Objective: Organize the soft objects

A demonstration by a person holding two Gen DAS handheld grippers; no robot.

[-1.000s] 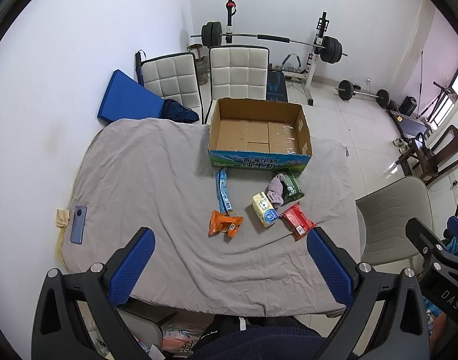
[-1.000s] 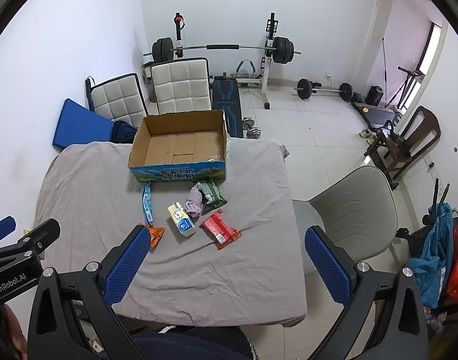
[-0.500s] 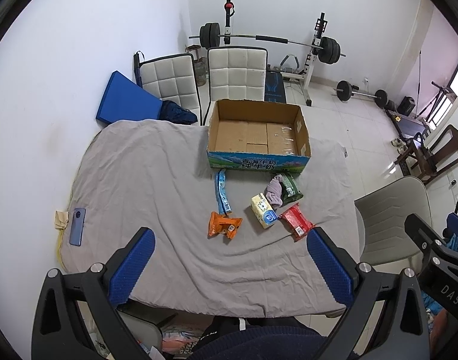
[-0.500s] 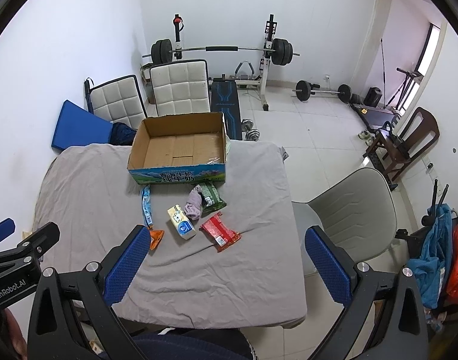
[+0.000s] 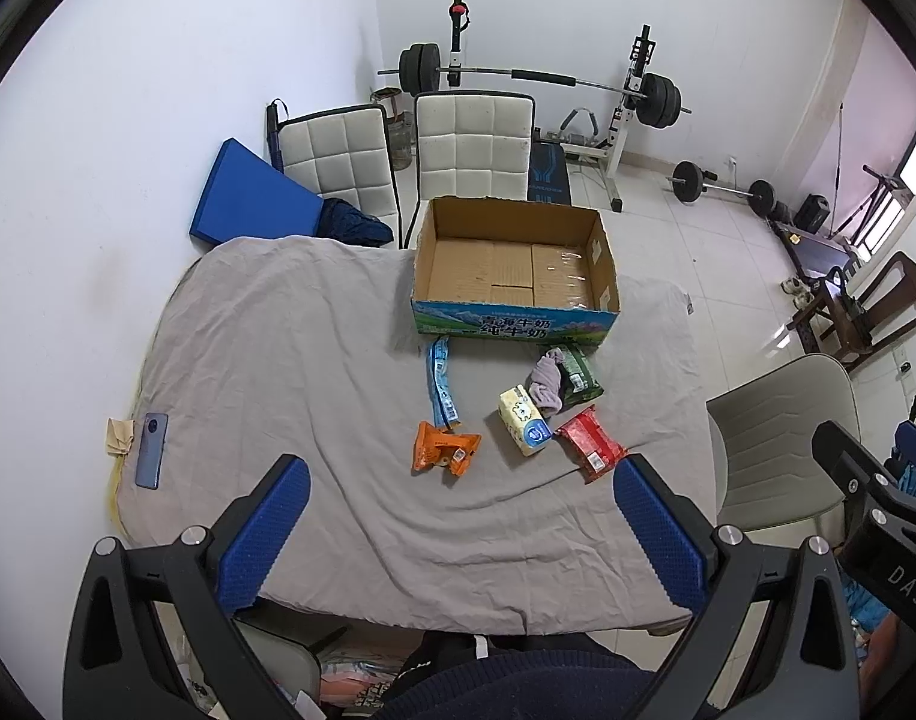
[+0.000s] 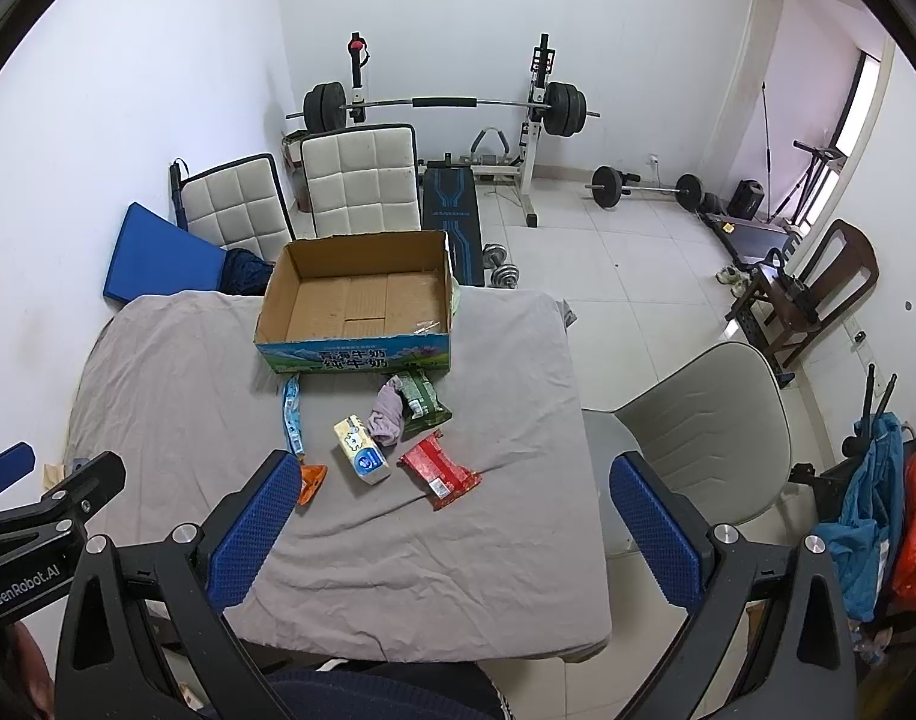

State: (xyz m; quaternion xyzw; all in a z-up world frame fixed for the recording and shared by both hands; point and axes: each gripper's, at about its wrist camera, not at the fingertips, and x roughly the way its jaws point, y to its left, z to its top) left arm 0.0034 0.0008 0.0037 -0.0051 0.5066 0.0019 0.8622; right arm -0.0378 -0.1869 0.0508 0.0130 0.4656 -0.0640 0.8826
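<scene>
Left gripper (image 5: 458, 531): jaws spread wide, nothing between the blue pads — held above the near edge of the grey-cloth-covered table (image 5: 266, 360). Right gripper (image 6: 452, 519): likewise wide open, holding nothing.

Ahead of the left jaws, nearest first: crumpled orange snack packet (image 5: 445, 447); pale yellow tissue pack (image 5: 523, 420); red foil packet (image 5: 590, 444), close to the right pad. Beyond these, long blue sachet (image 5: 440, 381), mauve cloth bundle (image 5: 548, 381) lying partly on a green packet (image 5: 578, 367). Farthest — open cardboard box with blue printed front (image 5: 512, 264), interior bare. A blue phone (image 5: 152, 450) lies well left of the left jaws.
</scene>
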